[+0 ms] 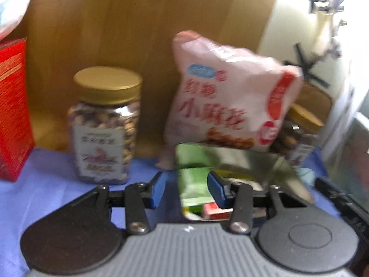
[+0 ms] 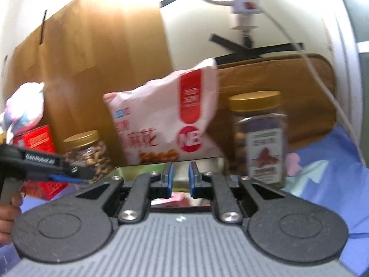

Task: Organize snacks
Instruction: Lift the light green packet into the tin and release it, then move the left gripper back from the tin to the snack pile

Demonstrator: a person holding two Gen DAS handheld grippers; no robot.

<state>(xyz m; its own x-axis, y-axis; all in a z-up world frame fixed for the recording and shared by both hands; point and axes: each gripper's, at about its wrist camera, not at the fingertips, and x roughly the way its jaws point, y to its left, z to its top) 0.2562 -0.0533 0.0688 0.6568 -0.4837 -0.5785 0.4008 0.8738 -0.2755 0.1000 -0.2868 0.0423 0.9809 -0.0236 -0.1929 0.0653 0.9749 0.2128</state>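
Note:
A pink snack bag stands tilted at the back of a shiny mirror-like metal tray. My left gripper has the tray's left corner between its blue pads. The right pad is at the corner, and a gap shows at the left pad. The tray reflects a green packet and a red box. My right gripper has its pads close together on the tray's near rim, just below the bag. In the right wrist view the left gripper reaches in from the left. Both views are blurred.
Two gold-lidded jars of nuts flank the bag, one to its left and one to its right. A red box stands far left. Blue cloth covers the table and a wooden board backs it. A hand shows at the left edge.

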